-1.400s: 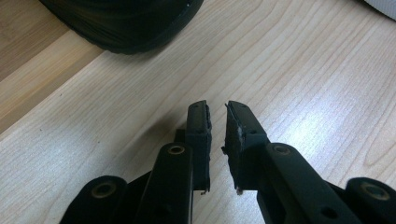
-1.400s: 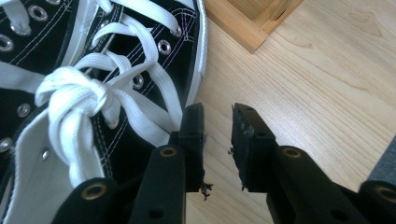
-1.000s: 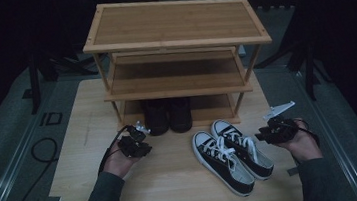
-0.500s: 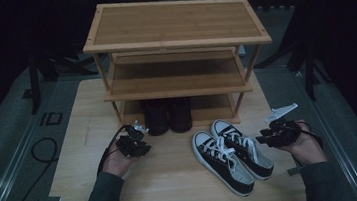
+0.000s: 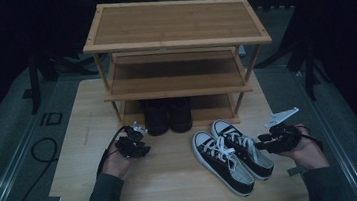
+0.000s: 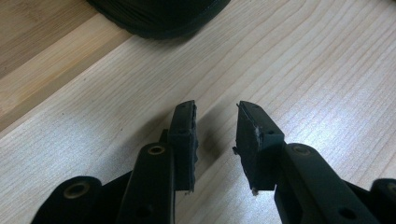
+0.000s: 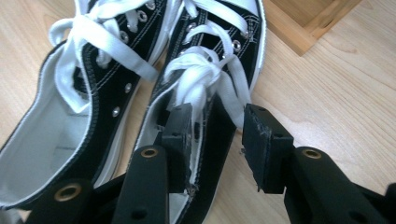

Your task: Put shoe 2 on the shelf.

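Observation:
A pair of black canvas sneakers with white laces point(image 5: 226, 163) lies on the wooden table point(image 5: 176, 193) in front of the rack. My right gripper point(image 5: 261, 146) is at the right sneaker's heel. In the right gripper view its jaws point(image 7: 217, 112) straddle that sneaker's side wall point(image 7: 219, 135), one inside and one outside. They have just been opening, the outer pad stands off the canvas, and the gripper is open. My left gripper point(image 5: 137, 131) hovers low over bare table, open with nothing between its fingers point(image 6: 215, 109), its jaws also just opening. A black shoe's toe point(image 6: 159, 18) lies just beyond it.
A three-tier bamboo shoe rack point(image 5: 174, 30) stands at the back of the table. A pair of black shoes point(image 5: 168, 115) sits on its bottom level, toes outward. Dark floor and stands surround the table.
The right hand has drifted slightly toward the near edge beside the sneakers. The left hand keeps its place.

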Tool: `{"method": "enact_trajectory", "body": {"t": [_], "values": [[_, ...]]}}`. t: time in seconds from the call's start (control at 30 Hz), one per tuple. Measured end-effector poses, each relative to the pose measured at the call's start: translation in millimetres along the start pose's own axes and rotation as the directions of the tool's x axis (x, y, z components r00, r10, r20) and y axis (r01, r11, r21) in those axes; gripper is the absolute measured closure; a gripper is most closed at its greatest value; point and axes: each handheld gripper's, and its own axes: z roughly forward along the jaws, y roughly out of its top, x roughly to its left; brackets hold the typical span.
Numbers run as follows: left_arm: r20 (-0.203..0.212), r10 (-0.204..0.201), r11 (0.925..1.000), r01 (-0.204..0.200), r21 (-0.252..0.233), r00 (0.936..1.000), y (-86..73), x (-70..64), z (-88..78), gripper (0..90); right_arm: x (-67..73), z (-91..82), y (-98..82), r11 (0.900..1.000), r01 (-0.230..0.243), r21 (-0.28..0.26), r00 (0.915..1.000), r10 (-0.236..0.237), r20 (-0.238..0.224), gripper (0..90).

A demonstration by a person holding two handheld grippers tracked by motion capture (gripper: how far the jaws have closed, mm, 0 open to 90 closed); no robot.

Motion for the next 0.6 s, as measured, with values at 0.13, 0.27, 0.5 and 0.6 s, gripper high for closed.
{"method": "enact_trajectory", "body": {"t": [0.13, 0.27, 0.5, 0.6], "values": [[0.005, 0.006, 1.0000, -0.006, 0.000, 1.0000, -0.8, -0.2, -0.2, 67.1, 3.4, -2.6, -0.6, 1.000, -0.002, -0.001, 1.0000, 0.002, -0.009, 62.1], [0.003, 0.004, 1.0000, -0.004, 0.000, 1.0000, -2.1, -1.4, 1.0, 66.5, 6.3, -3.2, -2.2, 1.000, -0.003, 0.004, 0.9996, 0.003, -0.028, 62.0], [0.002, -0.011, 0.9999, 0.011, -0.003, 0.9999, -6.3, 3.7, 1.1, 66.0, 12.3, -1.9, -2.9, 1.000, 0.009, 0.007, 0.9994, -0.009, -0.035, 61.9], [0.001, -0.020, 0.9997, 0.020, -0.009, 0.9998, -7.5, 6.0, -1.6, 66.0, 17.3, -2.4, -1.6, 1.000, 0.019, 0.006, 0.9989, -0.019, -0.042, 61.8]]}}
